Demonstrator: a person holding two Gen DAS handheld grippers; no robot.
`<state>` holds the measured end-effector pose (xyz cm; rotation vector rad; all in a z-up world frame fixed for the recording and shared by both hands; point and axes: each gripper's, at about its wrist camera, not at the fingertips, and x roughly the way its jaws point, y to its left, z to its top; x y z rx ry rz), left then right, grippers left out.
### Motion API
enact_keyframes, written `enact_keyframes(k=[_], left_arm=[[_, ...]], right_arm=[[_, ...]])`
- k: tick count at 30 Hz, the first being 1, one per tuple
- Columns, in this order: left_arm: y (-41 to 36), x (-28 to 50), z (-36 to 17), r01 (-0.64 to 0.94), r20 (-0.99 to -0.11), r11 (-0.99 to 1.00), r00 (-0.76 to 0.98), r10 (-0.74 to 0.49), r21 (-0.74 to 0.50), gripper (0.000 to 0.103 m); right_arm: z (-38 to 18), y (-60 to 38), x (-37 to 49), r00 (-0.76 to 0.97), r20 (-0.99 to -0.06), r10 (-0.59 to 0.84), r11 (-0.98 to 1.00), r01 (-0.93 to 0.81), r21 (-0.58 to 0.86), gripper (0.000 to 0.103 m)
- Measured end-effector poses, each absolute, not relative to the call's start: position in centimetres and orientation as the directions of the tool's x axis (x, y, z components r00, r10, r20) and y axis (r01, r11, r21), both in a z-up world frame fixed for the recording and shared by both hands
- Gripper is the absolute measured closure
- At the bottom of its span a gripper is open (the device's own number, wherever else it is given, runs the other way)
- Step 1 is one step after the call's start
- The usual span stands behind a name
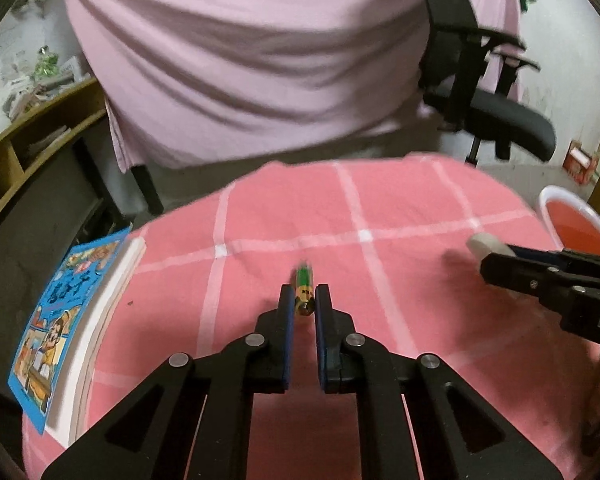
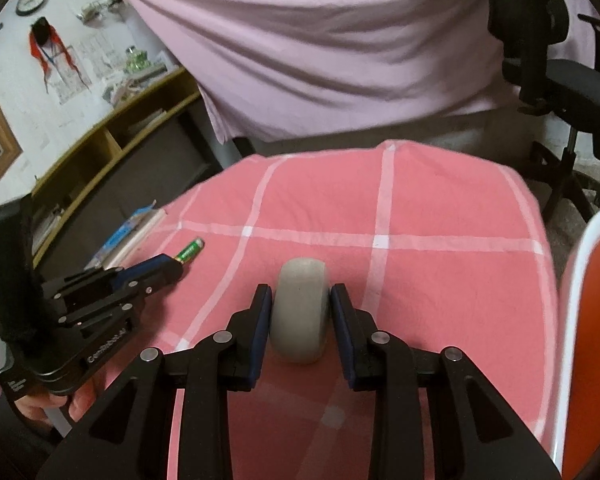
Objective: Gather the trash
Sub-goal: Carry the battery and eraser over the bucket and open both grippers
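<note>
A green and gold battery point(image 1: 303, 279) is pinched between the blue pads of my left gripper point(image 1: 304, 290), which is shut on it just above the pink checked cloth point(image 1: 400, 208). The right wrist view shows the same battery point(image 2: 189, 251) sticking out of the left gripper point(image 2: 175, 266). My right gripper point(image 2: 301, 290) is shut on a rounded pale grey eraser-like block point(image 2: 300, 316). In the left wrist view the block point(image 1: 487, 245) pokes out of the right gripper point(image 1: 496, 255) at the right.
A white-rimmed bin with a red inside point(image 1: 556, 196) stands at the table's right edge, also the bin point(image 2: 580, 264) in the right wrist view. A blue picture book point(image 1: 56, 320) lies at the left edge. A black office chair point(image 1: 500, 112) and pink drape point(image 1: 240, 60) stand behind.
</note>
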<state>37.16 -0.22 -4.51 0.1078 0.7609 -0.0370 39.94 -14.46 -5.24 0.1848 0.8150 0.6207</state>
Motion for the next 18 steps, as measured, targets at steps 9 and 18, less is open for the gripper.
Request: enact_keyframes(k=[9,18], left_arm=[[-3.1,32.5,-1.2,0.110,-0.483,0.994,0.870,-0.101,-0.010,0.096],[-8.0,30.1,1.0,0.195,-0.348,0.981,0.919,-0.185,-0.007,0.096]], right_arm=[[-1.9,-18.5,34.1,0.709,-0.403,0.578,0.815,-0.471,0.339,0.075],[-0.3,-21.9,30.6,0.835,-0.236,0.497,0.863,-0.449,0.229,0.075]])
